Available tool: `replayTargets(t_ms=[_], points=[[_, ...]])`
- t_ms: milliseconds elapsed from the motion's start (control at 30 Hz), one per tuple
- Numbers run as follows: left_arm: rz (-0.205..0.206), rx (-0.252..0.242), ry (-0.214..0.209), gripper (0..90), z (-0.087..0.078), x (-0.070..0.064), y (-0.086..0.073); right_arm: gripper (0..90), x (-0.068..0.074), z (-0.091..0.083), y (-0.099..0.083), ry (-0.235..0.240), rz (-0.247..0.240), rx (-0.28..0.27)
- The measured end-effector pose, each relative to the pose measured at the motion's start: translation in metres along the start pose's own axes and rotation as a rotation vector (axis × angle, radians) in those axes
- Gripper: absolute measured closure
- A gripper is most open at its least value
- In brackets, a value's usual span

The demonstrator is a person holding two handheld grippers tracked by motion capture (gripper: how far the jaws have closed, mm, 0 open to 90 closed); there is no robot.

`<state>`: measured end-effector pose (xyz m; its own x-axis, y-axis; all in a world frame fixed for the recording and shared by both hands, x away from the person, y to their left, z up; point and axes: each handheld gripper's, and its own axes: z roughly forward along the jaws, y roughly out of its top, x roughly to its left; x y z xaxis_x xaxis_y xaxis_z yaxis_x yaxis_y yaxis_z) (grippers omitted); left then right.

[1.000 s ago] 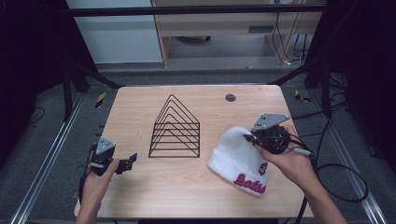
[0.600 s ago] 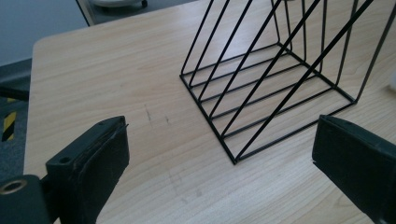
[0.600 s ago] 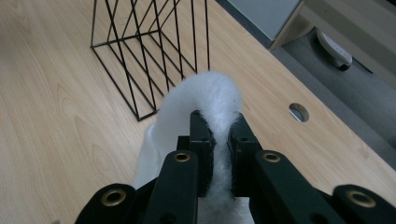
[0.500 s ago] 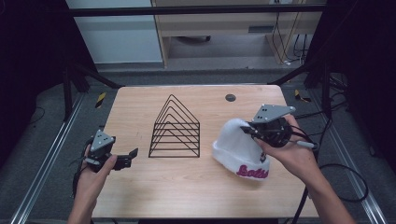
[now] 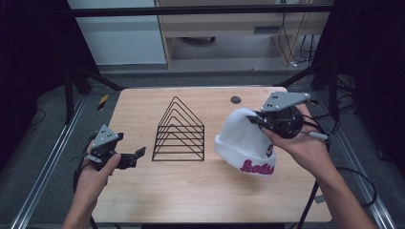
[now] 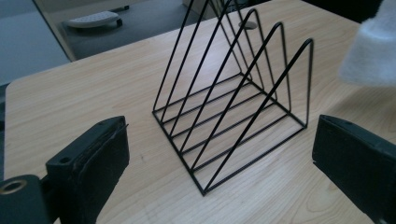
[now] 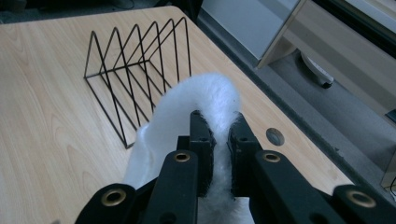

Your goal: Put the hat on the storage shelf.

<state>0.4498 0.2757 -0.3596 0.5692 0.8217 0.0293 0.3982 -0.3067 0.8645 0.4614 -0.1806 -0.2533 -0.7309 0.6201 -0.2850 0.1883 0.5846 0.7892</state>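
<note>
R gripper, wrist cocked over table's right side, pinches crown of white beanie raised right of wire rack; L gripper low near-left, jaws wide apart, aimed at rack.

Even overhead light falls on the pale wooden counter, while the room's sides sink into darkness. Shadows are faint. The fluffy white knitted hat glares slightly; nearest black tool jaws blur softly.
</note>
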Motion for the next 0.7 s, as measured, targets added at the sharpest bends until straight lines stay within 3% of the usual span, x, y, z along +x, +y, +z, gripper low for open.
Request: replayTargets(t_ms=[467,700], points=[[0.05,-0.003,-0.052,3.2,0.002,-0.016,0.024,83.5,-0.008,-0.006,0.022,-0.024,0.002,-0.034],[0.085,-0.004,-0.082,4.0,0.002,-0.023,0.044,83.5,-0.011,-0.012,0.045,-0.049,-0.005,-0.072]])
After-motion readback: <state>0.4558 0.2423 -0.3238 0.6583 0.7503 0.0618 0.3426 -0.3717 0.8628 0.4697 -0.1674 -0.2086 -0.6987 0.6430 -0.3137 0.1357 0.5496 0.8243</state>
